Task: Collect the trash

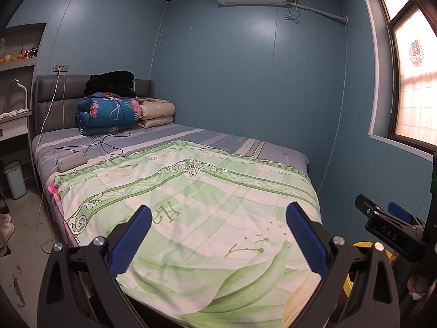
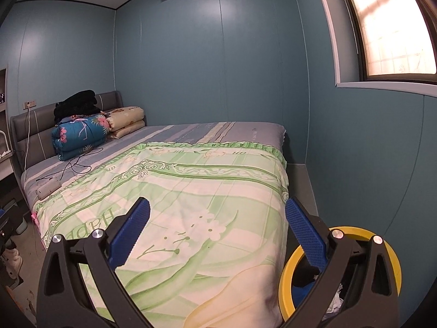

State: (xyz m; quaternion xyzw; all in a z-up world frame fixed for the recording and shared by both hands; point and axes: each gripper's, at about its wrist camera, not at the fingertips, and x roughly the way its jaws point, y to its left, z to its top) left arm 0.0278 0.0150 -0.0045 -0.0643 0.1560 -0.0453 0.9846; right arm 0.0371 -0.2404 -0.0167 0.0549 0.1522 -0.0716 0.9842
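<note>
The bed (image 1: 191, 191) fills both views, its green quilt (image 2: 191, 191) bare of litter. At its foot corner stands the yellow-rimmed bin (image 2: 284, 287), crumpled trash (image 2: 337, 298) inside, handy for drops. Left gripper (image 1: 218, 237) and right gripper (image 2: 217, 232) hover over the bed, jaws spread, empty.

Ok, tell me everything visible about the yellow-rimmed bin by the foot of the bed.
The yellow-rimmed bin stands upright on the floor at the bed's right corner, between the mattress and the blue wall. Its round rim looks like glossy plastic; the inside is dark, with something blue and crumpled white scraps in it. The right tool's open finger crosses in front, hiding part of it.
</note>
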